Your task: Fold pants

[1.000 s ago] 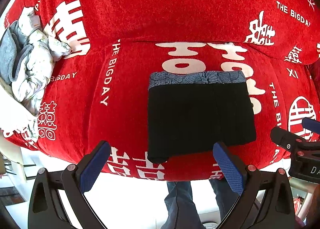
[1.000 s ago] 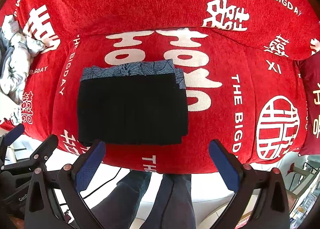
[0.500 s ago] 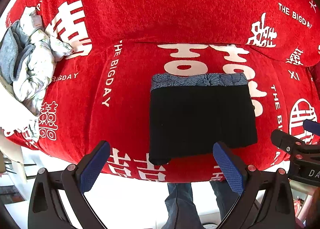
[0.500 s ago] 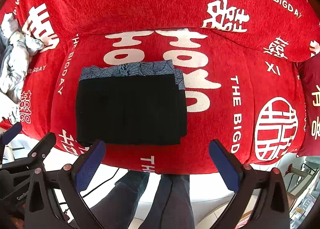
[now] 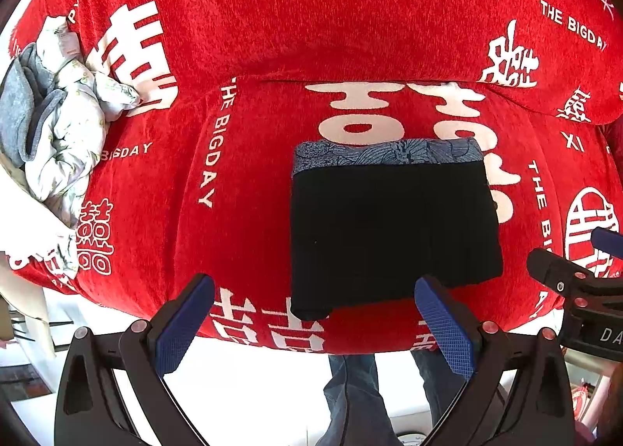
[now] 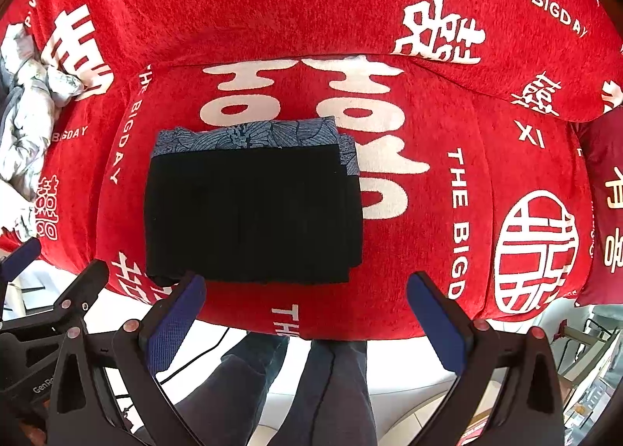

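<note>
Black folded pants (image 5: pixel 393 228) lie flat on your red sofa cover (image 5: pixel 249 189), patterned blue waistband at the far edge. Your left gripper (image 5: pixel 313 323) and right gripper (image 6: pixel 305 319) hover before the seat's front edge, both spread wide, holding nothing.

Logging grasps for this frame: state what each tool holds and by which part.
Nothing is held. The left tool and right tool both stand open and empty, short of the folded black pants lying on the red sofa cover.
</note>
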`<action>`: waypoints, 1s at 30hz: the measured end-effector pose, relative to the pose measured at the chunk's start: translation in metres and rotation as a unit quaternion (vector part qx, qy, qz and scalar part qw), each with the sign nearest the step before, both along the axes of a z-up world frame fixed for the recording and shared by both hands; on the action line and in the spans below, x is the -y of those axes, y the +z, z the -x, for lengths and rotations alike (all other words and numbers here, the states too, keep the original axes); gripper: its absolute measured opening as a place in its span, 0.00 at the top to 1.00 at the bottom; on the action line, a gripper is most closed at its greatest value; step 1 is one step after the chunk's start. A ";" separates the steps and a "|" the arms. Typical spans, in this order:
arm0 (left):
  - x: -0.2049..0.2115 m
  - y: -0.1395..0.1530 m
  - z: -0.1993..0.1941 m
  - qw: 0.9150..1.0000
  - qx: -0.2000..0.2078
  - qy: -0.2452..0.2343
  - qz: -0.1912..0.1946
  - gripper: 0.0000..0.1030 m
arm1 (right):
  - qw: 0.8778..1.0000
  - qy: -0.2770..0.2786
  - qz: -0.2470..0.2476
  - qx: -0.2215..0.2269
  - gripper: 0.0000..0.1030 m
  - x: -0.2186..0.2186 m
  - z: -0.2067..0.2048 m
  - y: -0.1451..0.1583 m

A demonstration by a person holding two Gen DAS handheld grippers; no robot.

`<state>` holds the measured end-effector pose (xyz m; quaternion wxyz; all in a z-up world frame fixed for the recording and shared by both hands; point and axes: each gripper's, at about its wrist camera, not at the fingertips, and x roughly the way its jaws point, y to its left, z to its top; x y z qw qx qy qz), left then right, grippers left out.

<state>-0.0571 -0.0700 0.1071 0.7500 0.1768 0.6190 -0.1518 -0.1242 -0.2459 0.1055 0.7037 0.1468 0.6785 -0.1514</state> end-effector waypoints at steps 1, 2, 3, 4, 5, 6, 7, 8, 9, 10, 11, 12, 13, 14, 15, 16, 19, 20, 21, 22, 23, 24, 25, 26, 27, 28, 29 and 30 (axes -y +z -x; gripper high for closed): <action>0.000 0.000 0.000 1.000 0.000 0.000 0.000 0.00 | 1.000 0.000 0.000 0.000 0.00 0.000 0.000 0.000; 0.000 0.000 0.000 1.000 0.000 -0.001 0.000 0.00 | 1.000 0.002 0.001 0.000 0.00 0.000 -0.001 0.000; 0.000 0.000 0.000 1.000 -0.001 -0.001 0.001 0.00 | 1.000 0.002 0.001 -0.001 0.00 0.000 -0.001 0.000; 0.000 0.000 0.000 1.000 -0.001 -0.002 0.003 0.00 | 1.000 0.003 0.002 -0.001 0.00 0.000 -0.001 0.000; 0.000 0.000 0.001 1.000 0.000 -0.003 0.003 0.00 | 1.000 0.003 0.002 -0.001 0.00 0.000 -0.001 0.000; 0.000 0.000 0.001 1.000 0.000 -0.005 0.004 0.00 | 1.000 0.004 0.002 -0.001 0.00 0.000 -0.002 0.000; 0.000 0.000 0.002 1.000 0.000 -0.006 0.004 0.00 | 1.000 0.004 0.002 -0.001 0.00 0.000 -0.002 0.000; 0.000 0.000 0.002 1.000 0.000 -0.007 0.003 0.00 | 1.000 0.003 0.003 -0.001 0.00 0.000 -0.002 0.000; 0.000 0.000 0.002 1.000 0.000 -0.007 0.003 0.00 | 1.000 0.003 0.003 -0.001 0.00 0.000 -0.002 0.000; 0.000 -0.001 0.003 1.000 0.000 -0.007 0.003 0.00 | 1.000 0.004 0.003 -0.001 0.00 0.000 -0.002 0.000; 0.001 0.000 0.003 1.000 0.000 -0.006 0.004 0.00 | 1.000 0.004 0.003 -0.001 0.00 0.000 -0.002 0.000; 0.001 0.000 0.003 1.000 0.000 -0.005 0.004 0.00 | 1.000 0.004 0.003 -0.001 0.00 0.000 -0.002 0.000; 0.001 -0.001 0.003 1.000 -0.001 -0.005 0.004 0.00 | 1.000 0.005 0.003 -0.002 0.00 0.000 -0.002 0.000; 0.001 -0.001 0.003 1.000 -0.002 -0.004 0.005 0.00 | 1.000 0.004 0.003 -0.002 0.00 -0.001 -0.002 0.000; 0.001 -0.001 0.003 1.000 -0.004 -0.003 0.006 0.00 | 1.000 0.004 0.003 -0.002 0.00 0.000 -0.001 0.000; 0.001 -0.001 0.004 1.000 -0.005 -0.003 0.007 0.00 | 1.000 0.004 0.003 -0.002 0.00 0.000 -0.001 -0.001; 0.001 -0.001 0.004 1.000 -0.003 -0.005 0.005 0.00 | 1.000 0.004 0.003 -0.003 0.00 0.000 0.000 -0.002; 0.001 -0.001 0.003 1.000 -0.003 -0.006 0.005 0.00 | 1.000 0.005 0.003 -0.003 0.00 0.000 0.000 -0.002; 0.001 -0.001 0.003 1.000 -0.002 -0.007 0.005 0.00 | 1.000 0.005 0.003 -0.002 0.00 -0.001 -0.001 -0.002; 0.001 -0.001 0.003 1.000 -0.002 -0.007 0.005 0.00 | 1.000 0.005 0.003 -0.002 0.00 0.000 -0.001 -0.002; 0.001 -0.001 0.003 1.000 -0.001 -0.006 0.005 0.00 | 1.000 0.005 0.003 -0.002 0.00 0.000 0.000 -0.002; 0.000 -0.001 0.003 1.000 0.000 -0.006 0.005 0.00 | 1.000 0.005 0.003 -0.003 0.00 0.000 -0.001 -0.002; 0.000 0.000 0.003 1.000 0.000 -0.006 0.004 0.00 | 1.000 0.006 0.003 -0.003 0.00 0.000 -0.001 -0.002; 0.000 -0.001 0.002 1.000 0.000 -0.006 0.004 0.00 | 1.000 0.006 0.003 -0.003 0.00 0.000 -0.001 -0.002; 0.000 -0.001 0.002 1.000 -0.002 -0.006 0.005 0.00 | 1.000 0.005 0.003 -0.003 0.00 -0.001 -0.001 -0.002; -0.001 -0.001 0.002 1.000 -0.003 -0.004 0.004 0.00 | 1.000 0.004 0.003 -0.003 0.00 -0.001 -0.001 -0.002; -0.001 -0.002 0.001 1.000 -0.003 -0.003 0.004 0.00 | 1.000 0.005 0.002 -0.003 0.00 -0.001 0.000 -0.002; -0.002 -0.002 0.001 1.000 -0.003 -0.002 0.006 0.00 | 1.000 0.005 0.002 -0.004 0.00 -0.001 0.000 -0.003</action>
